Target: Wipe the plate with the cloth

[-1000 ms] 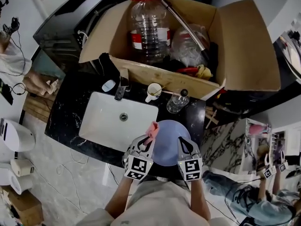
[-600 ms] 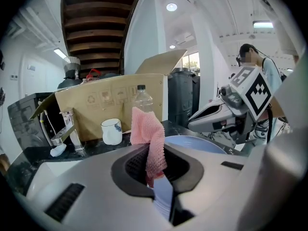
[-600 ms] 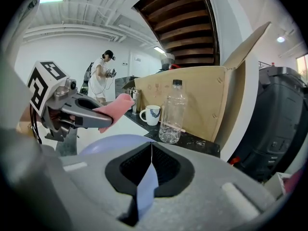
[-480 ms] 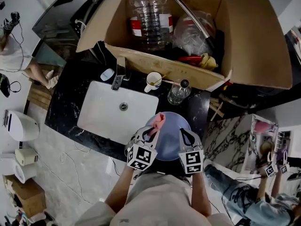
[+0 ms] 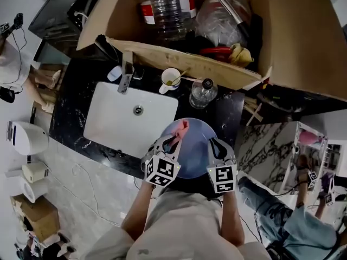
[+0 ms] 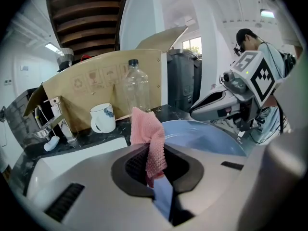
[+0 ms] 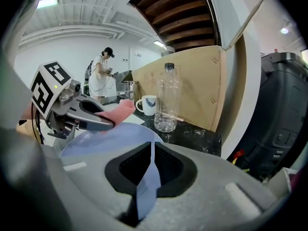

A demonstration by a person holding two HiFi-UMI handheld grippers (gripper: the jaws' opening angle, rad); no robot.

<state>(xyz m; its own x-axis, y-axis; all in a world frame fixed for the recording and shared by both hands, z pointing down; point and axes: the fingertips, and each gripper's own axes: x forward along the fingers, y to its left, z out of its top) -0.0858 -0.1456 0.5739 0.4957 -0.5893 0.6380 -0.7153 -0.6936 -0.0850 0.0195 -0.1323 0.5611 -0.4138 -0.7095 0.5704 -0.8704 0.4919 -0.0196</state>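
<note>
1. Plate [image 5: 193, 151], pale blue, sits between the two claws in the head view. The left gripper [image 5: 171, 143] is at its left rim and the right gripper [image 5: 215, 148] at its right rim. A pink cloth [image 5: 182, 127] sticks out past the left gripper's tips, over the plate's far-left edge. A white sink [image 5: 108, 129] lies just left of that claw.
2. The left gripper view shows its jaws drawn close, pinching the cloth. The cloth rises out of the slit and flops forward. Under it, a thin blue strip of the plate's rim shows in the same slit. The plate spreads ahead and to the right, with the right gripper on its far side. A mug [image 6: 102, 118] and a clear bottle [image 6: 136, 90] stand ahead-left, in front of a cardboard box [image 6: 91, 83].
3. The right gripper view shows its jaws narrow, clamped on the plate's rim, whose thin blue edge fills the slit. The plate spreads ahead-left to the left gripper, where the cloth lies against the rim. The bottle and mug stand beyond on the black counter [image 7: 195, 131].
</note>
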